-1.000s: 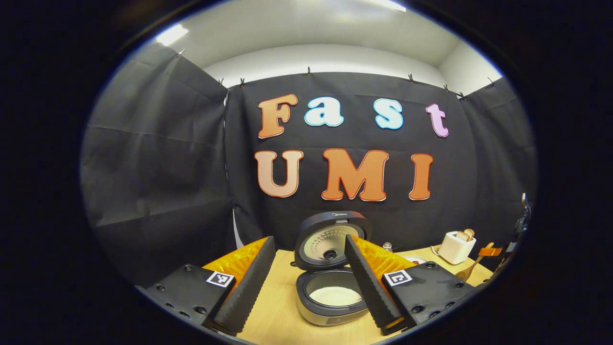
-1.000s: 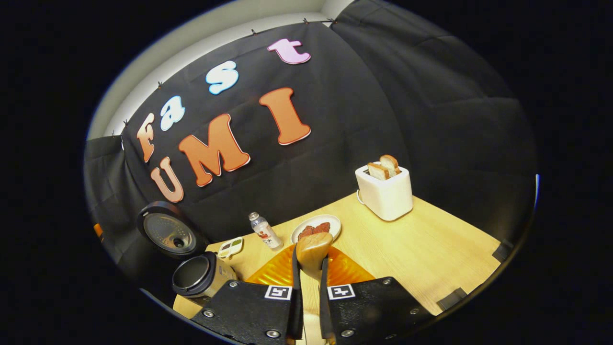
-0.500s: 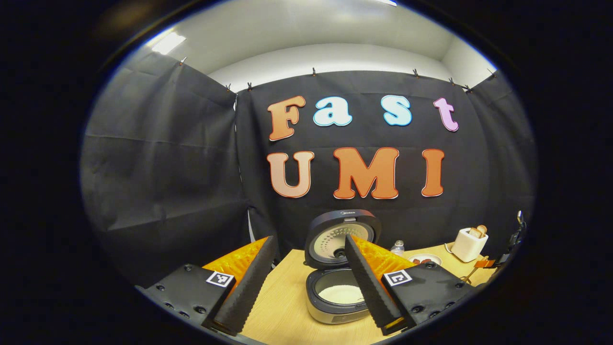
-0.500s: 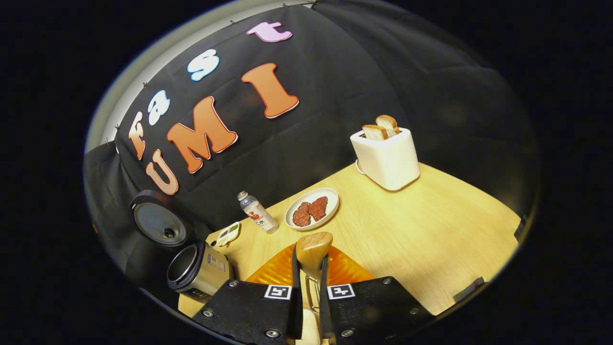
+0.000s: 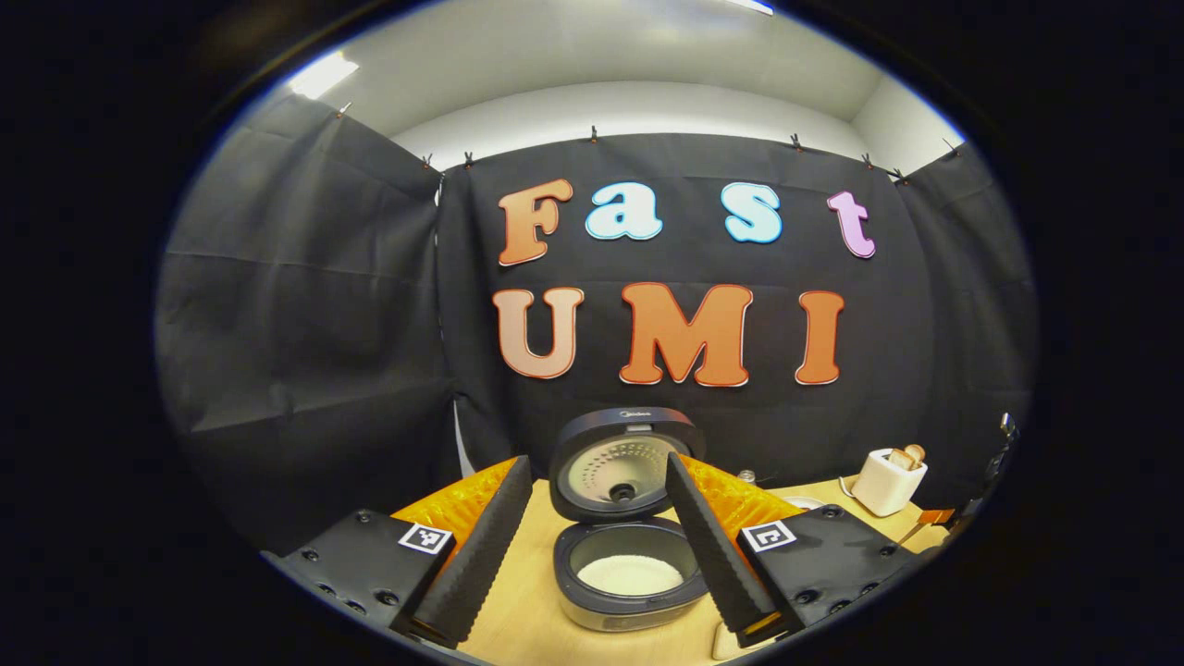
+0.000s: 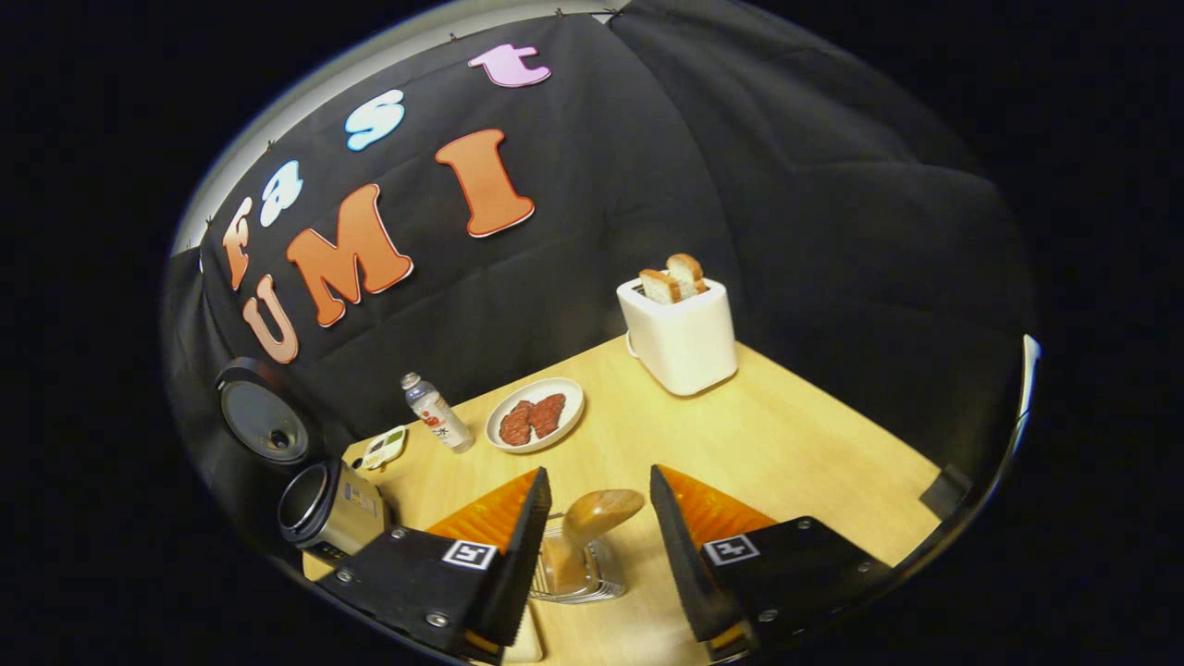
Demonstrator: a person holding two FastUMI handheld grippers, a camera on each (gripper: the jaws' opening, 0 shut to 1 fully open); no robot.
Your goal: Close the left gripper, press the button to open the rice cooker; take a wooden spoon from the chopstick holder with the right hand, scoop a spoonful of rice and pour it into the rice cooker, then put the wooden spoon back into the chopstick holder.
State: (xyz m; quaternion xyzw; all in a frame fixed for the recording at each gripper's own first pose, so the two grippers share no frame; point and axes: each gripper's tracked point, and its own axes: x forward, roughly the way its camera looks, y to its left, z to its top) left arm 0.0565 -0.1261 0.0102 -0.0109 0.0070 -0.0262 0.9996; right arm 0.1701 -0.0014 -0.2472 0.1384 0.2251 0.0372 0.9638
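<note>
Item: brown wooden spoon [image 6: 599, 511], upright in wire chopstick holder [image 6: 572, 572], bowl uppermost, stood between your right hand-held gripper's [image 6: 592, 546] parted fingers, untouched.

The right gripper [image 6: 592, 518] is hanging with its fingers spread wide on either side of a wooden spoon [image 6: 601, 511], which is standing in a wire chopstick holder [image 6: 575, 573] on the table [image 6: 795, 444], touching neither finger.
</note>
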